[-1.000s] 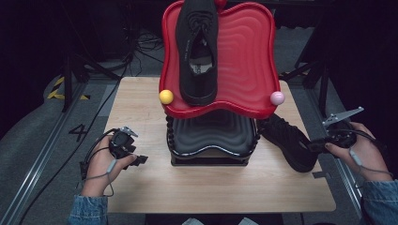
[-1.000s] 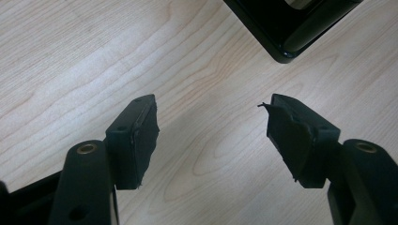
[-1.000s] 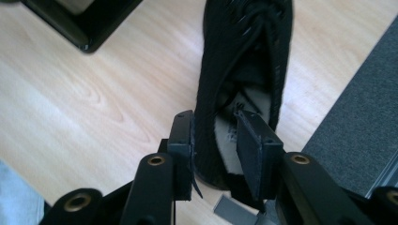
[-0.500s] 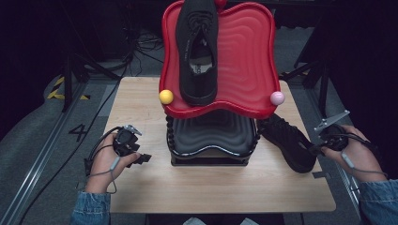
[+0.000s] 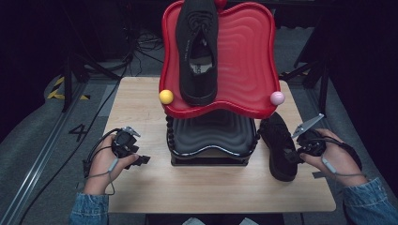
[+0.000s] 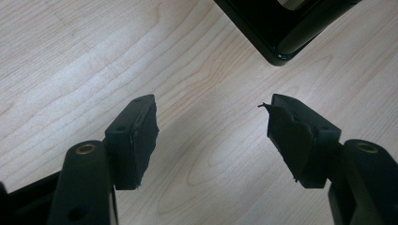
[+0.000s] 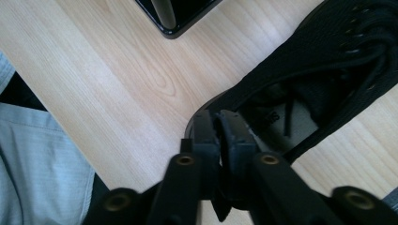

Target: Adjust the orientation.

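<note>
A black shoe (image 5: 279, 145) lies on the wooden table (image 5: 187, 187) to the right of the stand, heel toward the person. My right gripper (image 5: 293, 157) sits at that heel. In the right gripper view its pads (image 7: 219, 129) stand close together with the heel rim of the shoe (image 7: 328, 61) pinched between them, after its jaws have just been opening a little. A matching black shoe (image 5: 199, 47) rests on the red tray (image 5: 244, 56). My left gripper (image 5: 141, 157) stands open over bare wood (image 6: 211, 136), with nothing between its fingers.
The red tray sits on a black ribbed stand (image 5: 211, 136) at the table's middle, whose corner (image 6: 281, 42) lies just beyond my left gripper. A yellow ball (image 5: 165, 96) and a pink ball (image 5: 277, 98) mark the tray's front corners. Dark floor and cables surround the table.
The right hand has moved left across the table from its right edge to the heel of the shoe. The left hand has stayed where it was.
</note>
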`<state>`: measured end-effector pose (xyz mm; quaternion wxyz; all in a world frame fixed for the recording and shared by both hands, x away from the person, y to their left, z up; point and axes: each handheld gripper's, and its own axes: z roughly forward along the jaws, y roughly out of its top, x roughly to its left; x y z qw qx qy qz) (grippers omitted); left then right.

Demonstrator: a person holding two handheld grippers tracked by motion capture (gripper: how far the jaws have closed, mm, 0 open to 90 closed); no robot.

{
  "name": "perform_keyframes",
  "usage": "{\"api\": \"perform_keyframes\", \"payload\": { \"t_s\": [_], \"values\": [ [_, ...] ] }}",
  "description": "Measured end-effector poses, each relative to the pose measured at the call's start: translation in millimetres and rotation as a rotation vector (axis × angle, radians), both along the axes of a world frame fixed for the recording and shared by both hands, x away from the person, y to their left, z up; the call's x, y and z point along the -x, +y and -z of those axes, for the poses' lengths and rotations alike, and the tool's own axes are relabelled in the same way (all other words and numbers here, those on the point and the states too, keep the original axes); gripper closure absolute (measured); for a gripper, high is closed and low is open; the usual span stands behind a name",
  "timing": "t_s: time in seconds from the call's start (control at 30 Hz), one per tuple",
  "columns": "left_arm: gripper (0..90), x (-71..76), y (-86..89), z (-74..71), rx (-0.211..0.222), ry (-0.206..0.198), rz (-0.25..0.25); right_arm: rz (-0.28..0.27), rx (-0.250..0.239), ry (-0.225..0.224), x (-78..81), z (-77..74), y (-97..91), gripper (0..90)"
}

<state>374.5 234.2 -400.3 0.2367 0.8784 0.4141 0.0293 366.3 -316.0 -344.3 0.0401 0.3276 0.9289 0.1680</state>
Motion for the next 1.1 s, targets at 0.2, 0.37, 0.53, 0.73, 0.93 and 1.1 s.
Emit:
{"api": "perform_keyframes", "payload": {
  "t_s": [0.2,0.37,0.53,0.73,0.93,1.1],
  "values": [
    [34.3,-0.4,-2.5,1.0,0.002,0.010,0.002,0.007,0.023,0.033,-3.1,9.7,1.4,70.9],
    [34.1,-0.9,-4.4,2.7,0.002,0.013,0.006,-0.019,0.072,0.101,-7.0,29.3,9.6,68.4],
    [34.1,-1.7,-3.8,3.3,0.013,0.024,0.010,-0.054,0.117,0.134,-9.9,48.7,14.8,70.0],
    [33.9,-1.8,-3.3,2.9,0.021,0.018,0.009,-0.067,0.108,0.149,-10.5,57.1,16.2,75.9],
    [33.7,-0.7,-1.3,3.1,0.019,0.023,0.007,-0.064,0.057,0.166,-11.5,57.9,12.2,85.1],
    [33.7,-0.3,1.5,3.2,0.023,0.017,-0.002,-0.054,0.044,0.147,-11.0,57.3,10.8,87.5]
  ]
}}
